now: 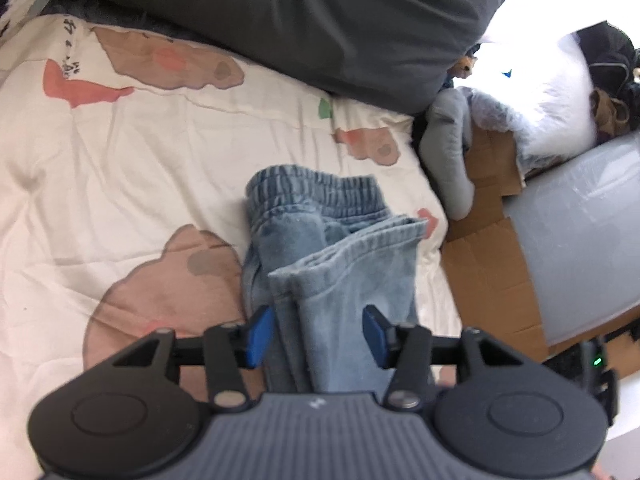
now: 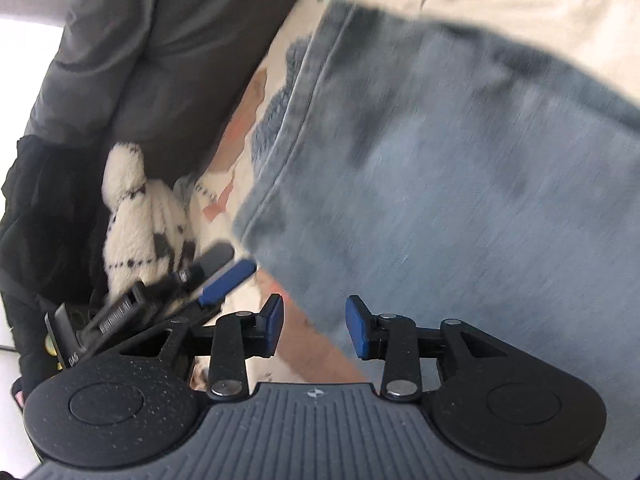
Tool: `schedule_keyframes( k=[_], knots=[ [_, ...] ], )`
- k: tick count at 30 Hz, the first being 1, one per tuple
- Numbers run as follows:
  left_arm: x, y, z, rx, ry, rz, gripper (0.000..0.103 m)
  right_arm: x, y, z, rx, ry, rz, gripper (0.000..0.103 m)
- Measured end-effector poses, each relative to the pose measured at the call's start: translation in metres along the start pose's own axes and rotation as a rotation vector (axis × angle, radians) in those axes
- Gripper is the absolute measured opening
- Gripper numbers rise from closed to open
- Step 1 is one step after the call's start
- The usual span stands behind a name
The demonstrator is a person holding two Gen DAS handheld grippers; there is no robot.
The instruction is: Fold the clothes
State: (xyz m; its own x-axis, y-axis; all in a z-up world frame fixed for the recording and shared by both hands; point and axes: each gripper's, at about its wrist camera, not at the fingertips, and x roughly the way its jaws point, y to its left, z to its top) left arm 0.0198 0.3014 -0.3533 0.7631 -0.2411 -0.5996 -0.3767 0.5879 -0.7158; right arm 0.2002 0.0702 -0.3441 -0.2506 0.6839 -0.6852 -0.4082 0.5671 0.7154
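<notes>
Lying folded, jeans [image 1: 320,248] sit between parted left fingers [image 1: 260,336]; right fingers [image 2: 274,322] seemingly empty.

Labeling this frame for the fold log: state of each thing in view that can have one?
jeans: partly folded, legs laid over toward the elastic waistband, lying on the bed cover.
left claw: open, denim between the pads, not pinched.
right claw: open, pads clear of the denim edge, holding nothing.
bed cover: spread out, wrinkled.
grey pillow: lying at the far edge of the cover.
cardboard box: flaps open.
</notes>
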Motion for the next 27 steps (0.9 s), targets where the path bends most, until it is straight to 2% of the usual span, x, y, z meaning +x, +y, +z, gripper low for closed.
schedule_keyframes(
  k=[5,10,14,17,22,27],
  knots=[
    [0.012,0.005,0.002,-0.013,0.000,0.056,0.052,-0.016,-0.007,0.025,-0.037,-0.069,-0.063,0.037],
    [0.021,0.007,0.004,-0.034,-0.002,0.048,0.055,-0.023,-0.005,0.050,-0.127,-0.120,-0.134,0.037],
    [0.025,0.002,0.006,-0.011,-0.016,0.052,0.055,-0.024,-0.004,0.069,-0.182,-0.165,-0.217,0.044],
    [0.027,0.002,0.006,-0.004,-0.019,0.057,0.055,-0.027,-0.003,0.084,-0.217,-0.173,-0.224,0.044],
    [0.027,0.000,0.003,0.008,-0.022,0.059,0.055,-0.022,0.009,0.107,-0.351,-0.197,-0.303,0.045],
    [0.024,0.001,0.004,0.012,-0.050,0.048,0.052,-0.010,0.023,0.127,-0.508,-0.158,-0.319,0.045]
  ],
)
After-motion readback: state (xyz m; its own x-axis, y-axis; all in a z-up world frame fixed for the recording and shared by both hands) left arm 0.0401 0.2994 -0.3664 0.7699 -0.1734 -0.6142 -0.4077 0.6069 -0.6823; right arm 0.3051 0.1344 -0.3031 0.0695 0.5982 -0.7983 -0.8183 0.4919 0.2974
